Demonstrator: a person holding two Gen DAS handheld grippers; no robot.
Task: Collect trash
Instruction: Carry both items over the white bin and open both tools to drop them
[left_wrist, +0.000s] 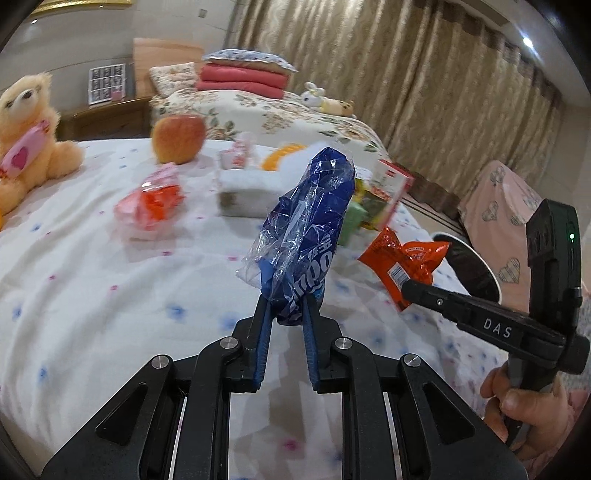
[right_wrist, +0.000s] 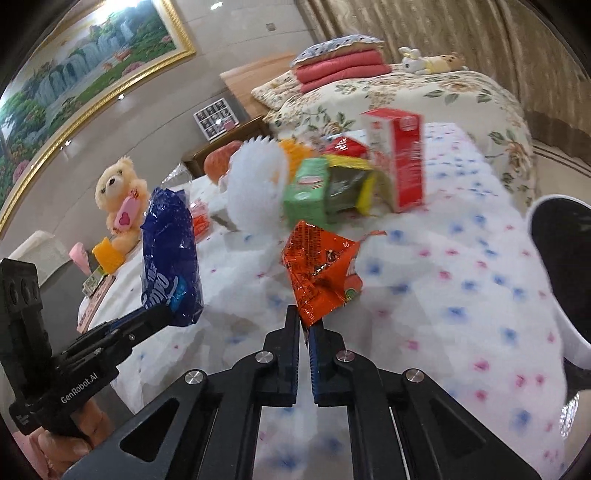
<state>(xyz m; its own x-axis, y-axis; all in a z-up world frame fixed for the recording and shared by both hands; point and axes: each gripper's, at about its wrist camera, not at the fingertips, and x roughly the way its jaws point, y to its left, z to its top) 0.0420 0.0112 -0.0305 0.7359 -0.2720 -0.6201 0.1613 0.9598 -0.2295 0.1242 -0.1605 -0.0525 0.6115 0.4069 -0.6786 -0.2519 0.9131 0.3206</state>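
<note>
Above bed (left_wrist: 92, 295): left claw (left_wrist: 287, 310) pinching blue wrapper (left_wrist: 310, 221); right claw (right_wrist: 306, 325) pinching orange wrapper (right_wrist: 317, 273); bin (right_wrist: 565, 251) beside.

Blue wrapper (left_wrist: 310, 229) crumpled, upright, off bed; orange wrapper (right_wrist: 317, 273) creased, raised too.

The blue wrapper (left_wrist: 310, 229) and orange wrapper (right_wrist: 317, 273) are glossy, crinkled plastic film. The bedsheet (left_wrist: 110, 295) is matt cloth; the teddy bear (left_wrist: 29, 122) is fuzzy plush.

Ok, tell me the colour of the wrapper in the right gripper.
Orange-red, with small print; the wrapper shows best in the right wrist view, pinched in the right gripper.
</note>
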